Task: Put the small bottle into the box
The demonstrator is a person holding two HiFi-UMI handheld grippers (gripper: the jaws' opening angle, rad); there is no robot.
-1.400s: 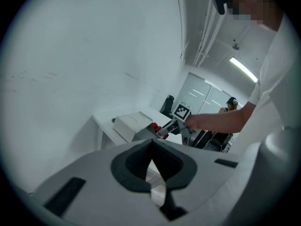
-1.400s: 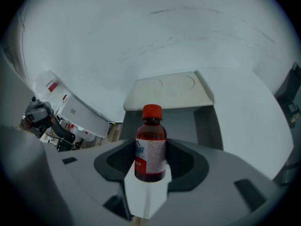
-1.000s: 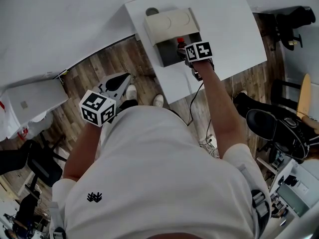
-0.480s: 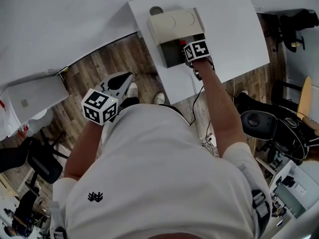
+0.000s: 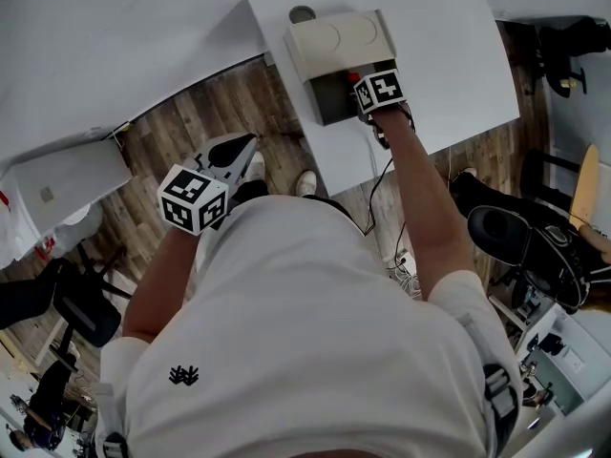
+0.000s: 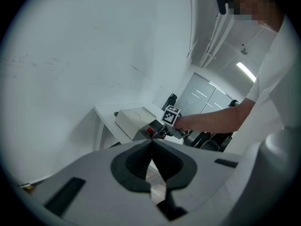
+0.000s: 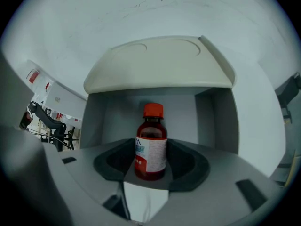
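**Bottle held at the open box, left gripper idle**

The left gripper (image 5: 239,148) hangs over the wood floor (image 5: 215,113), well apart from the white tabletop (image 5: 449,46). The head view shows only its cube and pale body. The left gripper view looks along the jaws: the left gripper (image 6: 151,147) has its 2 jaws pressed together with nothing between them. Far beyond them, that view shows the box (image 6: 134,121), a spot of red from the bottle (image 6: 149,131) and the other gripper's cube (image 6: 171,115).

The box (image 5: 325,103) sits near the middle of the tabletop. Its cream lid (image 5: 339,38) is swung up and back, and its dark inside is open toward the person.

From the head view, only the red cap of the bottle (image 5: 353,77) peeks out at the right edge of the box's inside, just beside the right gripper (image 5: 368,98). The right gripper view shows far more. The right gripper (image 7: 150,161) has its 2 jaws closed onto the bottle (image 7: 151,147), which stands upright. The bottle is dark brown with a white label (image 7: 151,154) and a red cap (image 7: 153,110). Behind it is the grey inner wall of the box (image 7: 117,117), with the lid (image 7: 155,62) arching above. No view shows whether the bottle's base touches the box floor.
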